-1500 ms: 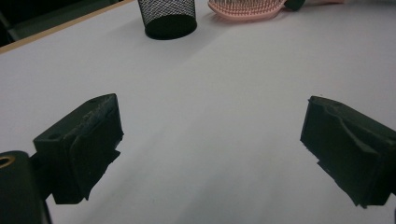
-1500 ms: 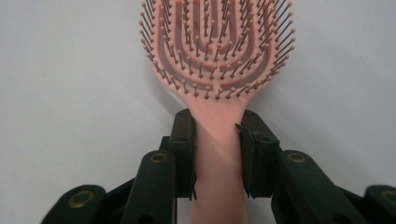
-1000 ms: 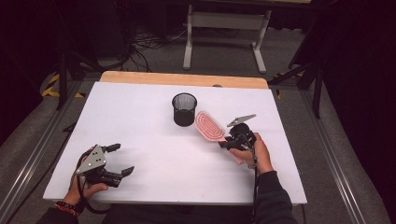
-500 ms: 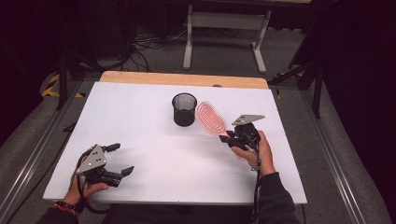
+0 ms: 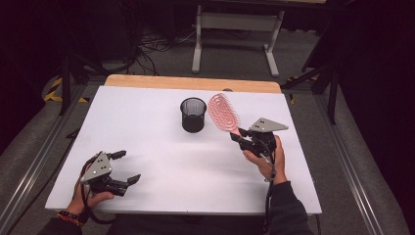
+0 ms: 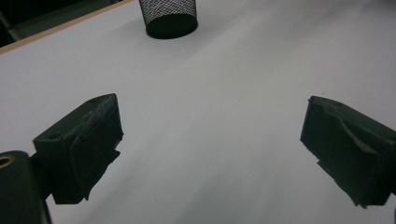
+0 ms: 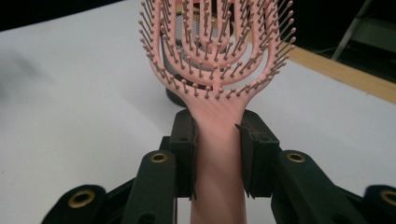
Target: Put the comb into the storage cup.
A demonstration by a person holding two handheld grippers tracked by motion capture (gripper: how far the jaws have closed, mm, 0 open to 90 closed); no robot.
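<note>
The pink hairbrush [image 5: 224, 112] is up off the worktop [image 5: 161, 142], right of centre toward the far side, head tilted up and away with its far-left edge close beside the black mesh cup [image 5: 193, 114]. The right claw [image 5: 241, 138] is clamped on the handle just below the bristle head; in the right gripper view both pads squeeze the handle [image 7: 218, 154] from either side, and the bristles [image 7: 217, 44] face the camera with the cup behind them.

My guess is the brush is headed into that cup. What could go wrong: the grip sits right under the head, so most of the handle hangs below the jaws, and if it goes in handle-first the claw may bump the rim. The cup looks light, so a nudge from the brush head could tip it or shove it toward the wooden far edge [image 5: 191, 83]. The smooth plastic handle could also swivel between the pads.

The left claw [image 5: 122, 166] rests near the front-left corner, jaws wide apart and empty, well clear of everything. Nothing else is on the worktop.
</note>
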